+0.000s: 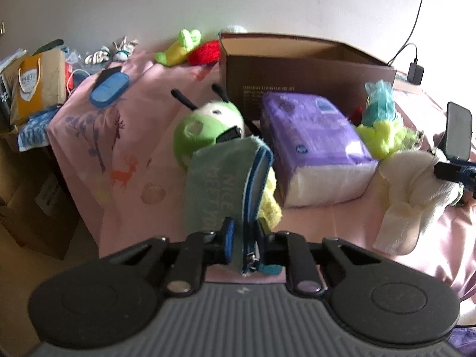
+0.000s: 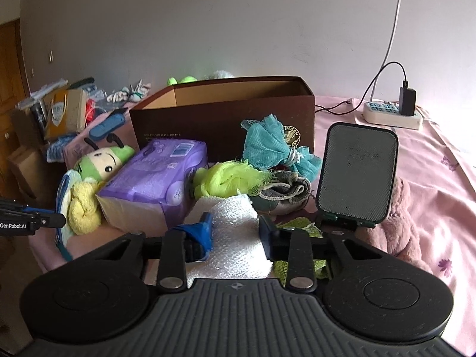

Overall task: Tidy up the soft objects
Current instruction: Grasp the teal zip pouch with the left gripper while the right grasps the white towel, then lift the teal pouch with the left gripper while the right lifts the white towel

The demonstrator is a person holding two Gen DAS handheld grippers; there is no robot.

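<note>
My left gripper is shut on a teal zip pouch, which stands on edge just above the pink bedspread in front of a green antenna plush. In the right wrist view my right gripper is shut on a white waffle cloth, which bunches between its fingers. The same cloth shows at the right of the left wrist view. An open brown cardboard box stands behind the pile. A purple tissue pack lies between the two grippers.
A yellow towel, a lime mesh puff, a teal mesh puff and a grey sock crowd the box front. A phone on a stand and a pink plush sit right. The bed edge drops left.
</note>
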